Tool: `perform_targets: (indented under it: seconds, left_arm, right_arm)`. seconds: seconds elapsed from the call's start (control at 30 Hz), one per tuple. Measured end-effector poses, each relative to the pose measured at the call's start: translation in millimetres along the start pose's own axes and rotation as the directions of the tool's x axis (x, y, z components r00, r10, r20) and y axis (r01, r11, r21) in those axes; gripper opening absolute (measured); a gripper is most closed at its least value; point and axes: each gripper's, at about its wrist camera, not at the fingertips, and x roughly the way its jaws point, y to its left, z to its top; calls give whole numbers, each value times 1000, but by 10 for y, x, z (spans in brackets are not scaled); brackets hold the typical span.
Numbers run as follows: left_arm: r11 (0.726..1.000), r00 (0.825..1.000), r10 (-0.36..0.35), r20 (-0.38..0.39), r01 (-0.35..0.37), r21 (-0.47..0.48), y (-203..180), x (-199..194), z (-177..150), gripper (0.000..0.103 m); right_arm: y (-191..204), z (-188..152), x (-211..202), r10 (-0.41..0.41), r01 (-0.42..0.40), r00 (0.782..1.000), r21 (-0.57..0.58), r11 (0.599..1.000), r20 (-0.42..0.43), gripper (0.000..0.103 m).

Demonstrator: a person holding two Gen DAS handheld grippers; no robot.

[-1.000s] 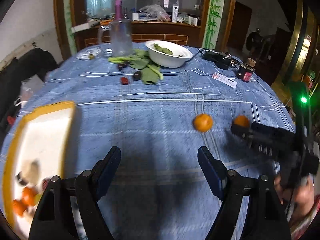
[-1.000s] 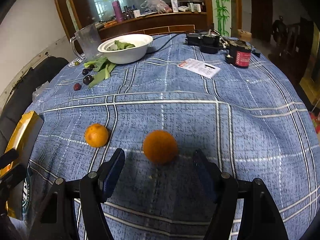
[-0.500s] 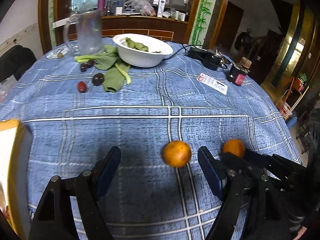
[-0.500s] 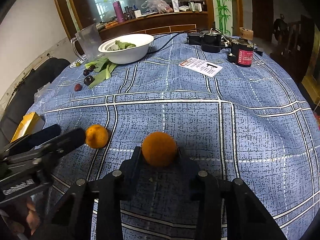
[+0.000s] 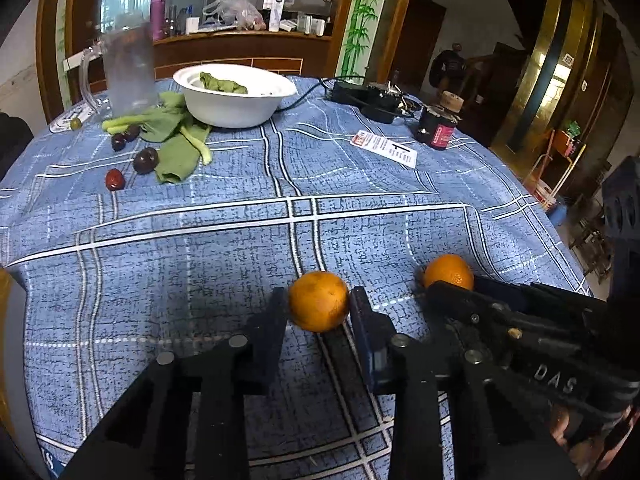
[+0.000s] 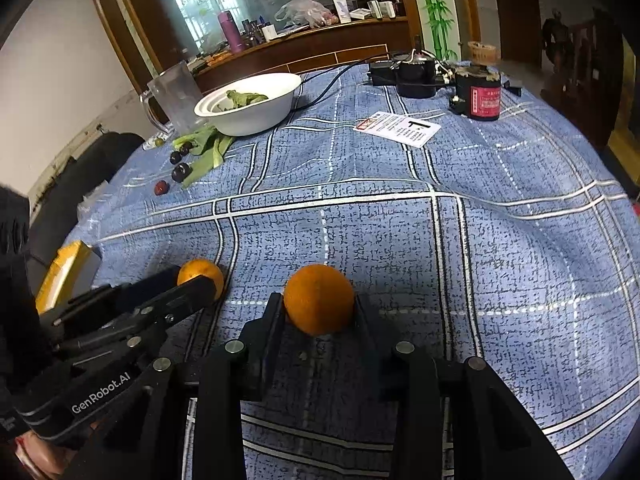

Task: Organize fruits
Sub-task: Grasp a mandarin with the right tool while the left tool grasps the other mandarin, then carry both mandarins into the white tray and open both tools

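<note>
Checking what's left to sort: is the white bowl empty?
No, the white bowl holds green leafy vegetables against its far inner wall.

Orange fruits (image 5: 318, 301) on a blue, white-lined plaid tablecloth (image 5: 240, 248).

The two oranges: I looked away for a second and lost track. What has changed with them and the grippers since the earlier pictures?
The left gripper swung over from the yellow-rimmed tray to the left round orange and its jaws are closing on it, pads touching. The right gripper shut on the right round orange. Both oranges stayed on the blue plaid tablecloth; the white bowl and the rest did not move.
</note>
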Motion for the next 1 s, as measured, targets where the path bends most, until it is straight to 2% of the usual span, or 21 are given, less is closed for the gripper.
perform_targets:
  seconds: [0.2, 0.6, 0.8, 1.0]
  left_arm:
    - [998, 1000, -6, 2, 6, -55, 86, -60, -45, 30]
    - [997, 999, 36, 30, -33, -71, 91, -262, -105, 30]
    - [991, 992, 65, 107, -52, -120, 193, -814, -226, 30]
    - [974, 972, 161, 172, -128, -186, 537, -1567, -499, 30]
  right_arm:
    - [-29, 1, -40, 27, -27, 1000, 20, 999, 1, 37]
    - [70, 32, -198, 44, -43, 998, -25, 999, 45, 37]
    - [221, -32, -283, 46, -41, 996, -78, 996, 70, 37]
    - [430, -153, -223, 51, -44, 998, -134, 990, 43, 37]
